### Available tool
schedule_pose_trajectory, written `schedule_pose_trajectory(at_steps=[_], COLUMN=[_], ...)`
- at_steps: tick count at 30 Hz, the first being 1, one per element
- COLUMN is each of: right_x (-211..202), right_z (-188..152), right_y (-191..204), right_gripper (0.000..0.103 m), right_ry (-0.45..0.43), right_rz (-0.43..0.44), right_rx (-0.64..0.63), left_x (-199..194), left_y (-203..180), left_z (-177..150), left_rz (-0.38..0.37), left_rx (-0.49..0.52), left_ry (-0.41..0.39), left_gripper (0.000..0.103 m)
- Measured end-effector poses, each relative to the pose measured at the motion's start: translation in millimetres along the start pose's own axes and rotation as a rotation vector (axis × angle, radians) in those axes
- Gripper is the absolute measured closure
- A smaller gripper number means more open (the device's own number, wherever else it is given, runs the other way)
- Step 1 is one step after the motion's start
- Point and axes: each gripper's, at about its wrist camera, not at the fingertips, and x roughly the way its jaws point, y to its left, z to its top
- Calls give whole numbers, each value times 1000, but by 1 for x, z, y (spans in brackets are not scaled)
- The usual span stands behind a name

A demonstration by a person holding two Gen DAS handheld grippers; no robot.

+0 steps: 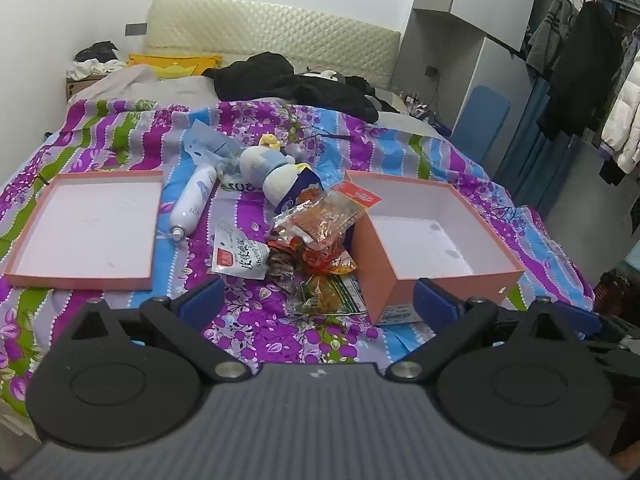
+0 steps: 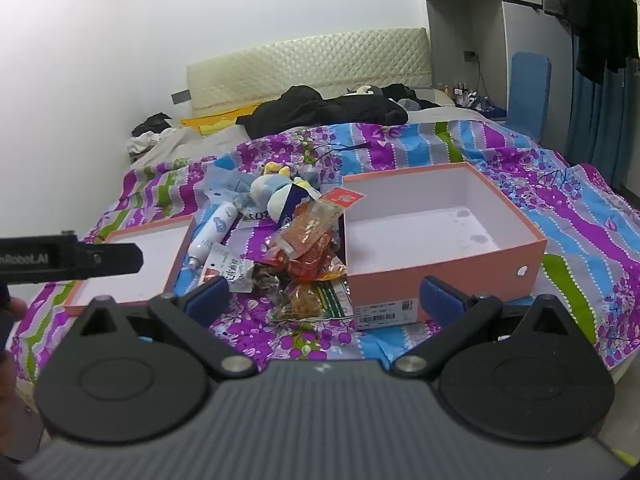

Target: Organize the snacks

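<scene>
A heap of snack packets (image 1: 316, 224) (image 2: 308, 240) lies mid-bed on the purple flowered cover, leaning on the left wall of an open pink box (image 1: 376, 264) (image 2: 440, 268) whose white inside holds nothing. A white packet with a red label (image 1: 240, 258) (image 2: 232, 272) and a clear-and-green packet (image 1: 328, 296) (image 2: 312, 300) lie nearest me. The pink lid (image 1: 80, 280) (image 2: 160, 248) rests upside down at the left. My left gripper (image 1: 320, 300) and right gripper (image 2: 325, 296) both hover open short of the heap, with nothing between the blue pads.
A white bottle (image 1: 194, 202) and a plush toy (image 1: 272, 168) lie behind the snacks. Black clothes (image 1: 288, 80) are piled near the headboard. Hanging clothes (image 1: 580, 80) and a blue chair (image 1: 484, 120) stand right of the bed. The other tool's black body (image 2: 68, 262) crosses the right wrist view's left edge.
</scene>
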Motion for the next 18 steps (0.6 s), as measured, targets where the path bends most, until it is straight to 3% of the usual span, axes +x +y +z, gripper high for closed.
schedule_pose_trajectory(at_steps=[18], right_x=[4], right_z=[-1], right_y=[-2], right_gripper=[0], right_ry=[-2], right_rz=[-2], right_rx=[11], left_x=[-2], left_y=[-1], left_z=[0], left_rz=[-19], left_rx=[2], left_ry=[5], left_gripper=[1])
